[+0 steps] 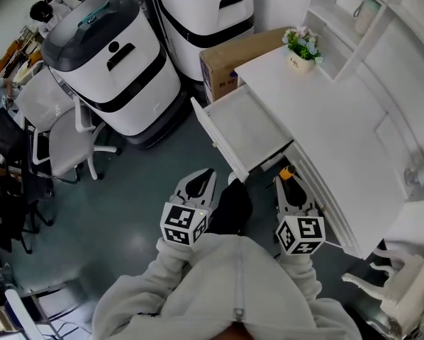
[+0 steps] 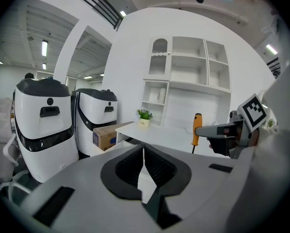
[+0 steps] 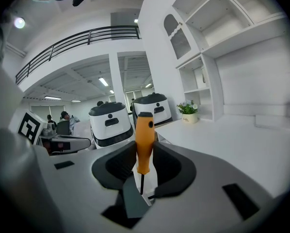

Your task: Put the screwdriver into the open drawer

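Note:
My right gripper [image 1: 286, 179] is shut on an orange-handled screwdriver [image 1: 287, 173], just beside the front of the open white drawer [image 1: 219, 129] that is pulled out of the white desk [image 1: 325, 112]. In the right gripper view the screwdriver [image 3: 144, 144] stands upright between the pads of the right gripper [image 3: 144, 152], handle up and dark shaft down. My left gripper [image 1: 208, 174] hangs to the left of it, short of the drawer's front corner. In the left gripper view the left gripper [image 2: 144, 154] has its pads together with nothing between them, and the screwdriver [image 2: 197, 129] shows at the right.
Two large white-and-black machines [image 1: 109, 62] [image 1: 205, 13] stand left of the desk. A cardboard box [image 1: 233, 59] sits behind the drawer and a potted plant [image 1: 302, 48] on the desk corner. An office chair [image 1: 63, 129] is at left, white shelves [image 1: 361, 13] at the back.

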Motion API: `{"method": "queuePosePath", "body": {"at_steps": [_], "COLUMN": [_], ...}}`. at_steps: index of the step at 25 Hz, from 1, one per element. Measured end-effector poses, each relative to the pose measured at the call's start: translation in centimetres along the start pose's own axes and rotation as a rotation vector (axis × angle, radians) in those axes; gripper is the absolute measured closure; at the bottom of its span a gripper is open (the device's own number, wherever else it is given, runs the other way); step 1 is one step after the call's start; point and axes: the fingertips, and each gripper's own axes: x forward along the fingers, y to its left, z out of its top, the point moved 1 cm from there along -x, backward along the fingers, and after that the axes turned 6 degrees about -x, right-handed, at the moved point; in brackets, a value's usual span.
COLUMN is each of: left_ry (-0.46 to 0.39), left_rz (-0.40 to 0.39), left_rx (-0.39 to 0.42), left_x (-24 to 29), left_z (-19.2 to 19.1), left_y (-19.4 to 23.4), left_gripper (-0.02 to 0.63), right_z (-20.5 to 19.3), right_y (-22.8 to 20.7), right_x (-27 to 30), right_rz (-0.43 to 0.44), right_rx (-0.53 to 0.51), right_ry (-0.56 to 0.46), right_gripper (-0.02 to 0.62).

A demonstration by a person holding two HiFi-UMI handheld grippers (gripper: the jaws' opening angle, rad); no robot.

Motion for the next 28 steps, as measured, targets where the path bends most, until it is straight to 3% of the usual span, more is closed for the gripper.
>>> {"method": "queuePosePath", "body": {"at_steps": [12, 28], "left_ry": [0.017, 0.036], "left_rz": [0.031, 0.139], "left_rx": [-0.021, -0.133], "left_x": [4.9, 9.7], "left_z": [1.2, 0.2], "left_y": [1.9, 5.9], "left_gripper": [0.581, 0.581], "right_z": [0.8, -1.0], "right_y": [-2.2, -4.4], "right_x": [5.7, 15.8], "right_rz": [0.049, 0.148], "right_rx": [-0.023, -0.106], "right_ry": [0.045, 0.174], "right_gripper": [0.476, 0.476]}}
